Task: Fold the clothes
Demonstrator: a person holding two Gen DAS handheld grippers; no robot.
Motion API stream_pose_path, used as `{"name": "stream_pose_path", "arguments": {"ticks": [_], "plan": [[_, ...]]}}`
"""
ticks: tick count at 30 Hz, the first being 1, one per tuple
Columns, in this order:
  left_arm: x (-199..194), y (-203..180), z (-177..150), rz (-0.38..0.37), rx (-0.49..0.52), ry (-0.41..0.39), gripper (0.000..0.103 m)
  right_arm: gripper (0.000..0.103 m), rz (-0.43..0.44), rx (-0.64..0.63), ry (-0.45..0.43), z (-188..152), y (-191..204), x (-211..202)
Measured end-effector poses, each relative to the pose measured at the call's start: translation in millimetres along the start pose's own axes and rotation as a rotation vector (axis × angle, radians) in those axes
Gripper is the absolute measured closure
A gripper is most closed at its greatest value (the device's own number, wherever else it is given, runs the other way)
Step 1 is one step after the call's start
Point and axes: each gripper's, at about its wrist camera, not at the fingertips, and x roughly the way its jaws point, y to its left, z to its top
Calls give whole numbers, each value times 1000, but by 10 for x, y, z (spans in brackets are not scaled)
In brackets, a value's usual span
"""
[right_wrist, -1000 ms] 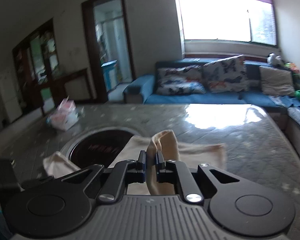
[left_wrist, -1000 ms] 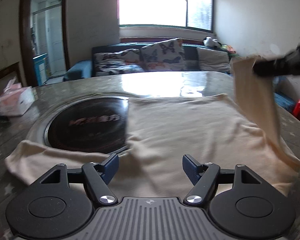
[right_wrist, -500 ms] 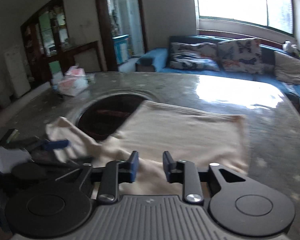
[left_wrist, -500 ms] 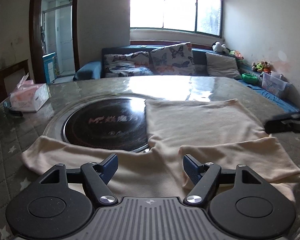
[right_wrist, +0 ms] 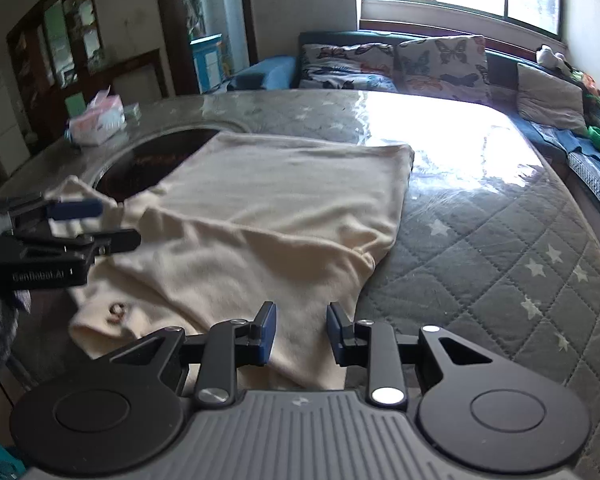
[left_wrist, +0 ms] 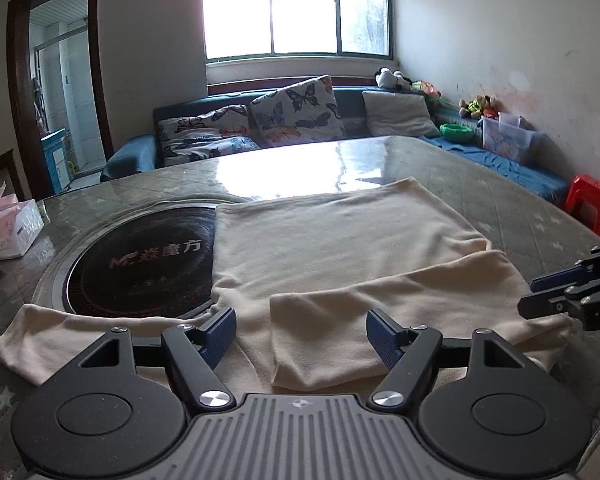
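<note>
A cream shirt (left_wrist: pixel 340 248) lies spread on the table, also in the right wrist view (right_wrist: pixel 268 208). Its right sleeve (left_wrist: pixel 380 312) is folded across the body toward the middle. The left sleeve (left_wrist: pixel 60 336) lies stretched out flat over the table. My left gripper (left_wrist: pixel 302 334) is open and empty, just above the shirt's near edge. My right gripper (right_wrist: pixel 300 332) is open and empty over the shirt's near right part; it also shows at the right edge of the left wrist view (left_wrist: pixel 572 296). The left gripper shows in the right wrist view (right_wrist: pixel 80 224).
A round black induction cooktop (left_wrist: pixel 140 264) is set in the table, partly under the shirt. A tissue box (left_wrist: pixel 8 228) stands at the far left. The table has a quilted grey cover (right_wrist: pixel 500 264). A sofa (left_wrist: pixel 300 120) and a red stool (left_wrist: pixel 590 204) are beyond.
My right gripper held the right sleeve up, carried it across the shirt, let it go and drew back open. The sleeve now lies folded on the body. The left gripper stayed open.
</note>
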Motion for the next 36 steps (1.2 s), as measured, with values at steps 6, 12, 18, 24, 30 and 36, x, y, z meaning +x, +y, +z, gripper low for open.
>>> {"name": "stream_pose_path", "arguments": {"ticks": [6, 12, 18, 24, 30, 36], "plan": [[53, 110, -6, 37, -19, 21, 28, 76, -22, -12, -18, 52, -132, -5], [67, 284, 0, 87, -49, 28, 28, 76, 6, -130, -36, 270, -132, 182], [92, 420, -19, 104, -65, 36, 28, 76, 70, -305, 3, 467, -117, 335], [147, 450, -84, 103, -59, 62, 28, 78, 132, -363, 57, 556, -187, 431], [174, 479, -124, 103, -65, 72, 26, 94, 190, -382, 102, 584, -273, 510], [167, 535, -139, 91, -81, 74, 24, 99, 181, -382, 88, 603, -316, 380]]}}
